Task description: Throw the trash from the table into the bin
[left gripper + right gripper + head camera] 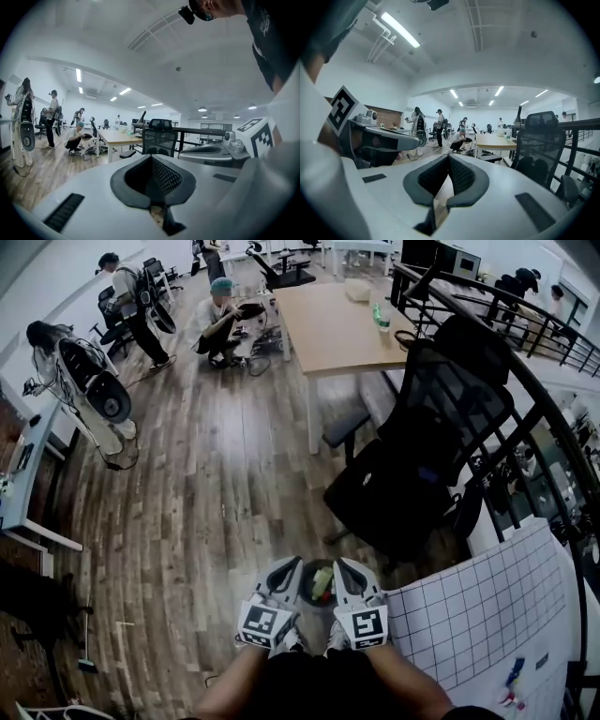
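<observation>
My two grippers are raised side by side close to my body, low in the head view. The left gripper [287,570] [157,185] is shut, with nothing between its black pads. The right gripper [345,568] [446,180] is likewise shut and empty. Below and between them on the floor stands a dark round bin [311,599] with a green piece of trash [322,579] inside. The table with a white grid sheet [487,615] lies to my right; small coloured bits [514,679] rest near its corner.
A black mesh office chair [422,465] stands just beyond the bin. Behind it are a wooden table [333,324] and a curved black railing [553,418]. Several people [220,320] are at the far end of the wood floor.
</observation>
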The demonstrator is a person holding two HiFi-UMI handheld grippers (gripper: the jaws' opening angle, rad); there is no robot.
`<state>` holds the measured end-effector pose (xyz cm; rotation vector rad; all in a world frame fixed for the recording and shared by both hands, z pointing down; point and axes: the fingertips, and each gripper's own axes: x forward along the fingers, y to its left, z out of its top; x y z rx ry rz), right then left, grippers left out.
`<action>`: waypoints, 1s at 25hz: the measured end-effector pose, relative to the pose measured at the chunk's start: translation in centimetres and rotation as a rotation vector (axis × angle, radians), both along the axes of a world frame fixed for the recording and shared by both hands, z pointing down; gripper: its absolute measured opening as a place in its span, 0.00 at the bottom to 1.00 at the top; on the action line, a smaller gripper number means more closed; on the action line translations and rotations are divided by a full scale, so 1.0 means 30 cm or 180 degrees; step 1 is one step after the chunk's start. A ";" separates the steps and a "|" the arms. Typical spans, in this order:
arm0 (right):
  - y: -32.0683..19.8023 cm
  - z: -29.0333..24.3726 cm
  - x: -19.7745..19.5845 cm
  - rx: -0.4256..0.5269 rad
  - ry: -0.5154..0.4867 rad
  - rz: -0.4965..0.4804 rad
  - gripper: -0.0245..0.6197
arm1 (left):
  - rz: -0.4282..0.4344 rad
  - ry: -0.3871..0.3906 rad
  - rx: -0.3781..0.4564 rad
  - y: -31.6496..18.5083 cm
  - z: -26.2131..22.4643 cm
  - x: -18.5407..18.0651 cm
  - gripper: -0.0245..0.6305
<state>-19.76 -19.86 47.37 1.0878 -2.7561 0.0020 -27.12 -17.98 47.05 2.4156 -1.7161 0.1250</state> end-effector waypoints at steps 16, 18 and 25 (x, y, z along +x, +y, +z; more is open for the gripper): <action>0.025 -0.094 0.071 0.0150 -0.0190 0.0013 0.07 | -0.0088 0.0034 0.0354 0.054 -0.117 0.054 0.07; 0.034 -0.109 0.098 0.0164 -0.0206 0.0032 0.07 | -0.0112 0.0032 0.0352 0.055 -0.115 0.065 0.07; 0.083 -0.153 0.209 0.0230 -0.0242 0.0341 0.07 | 0.0265 0.0041 0.0388 0.046 -0.137 0.164 0.07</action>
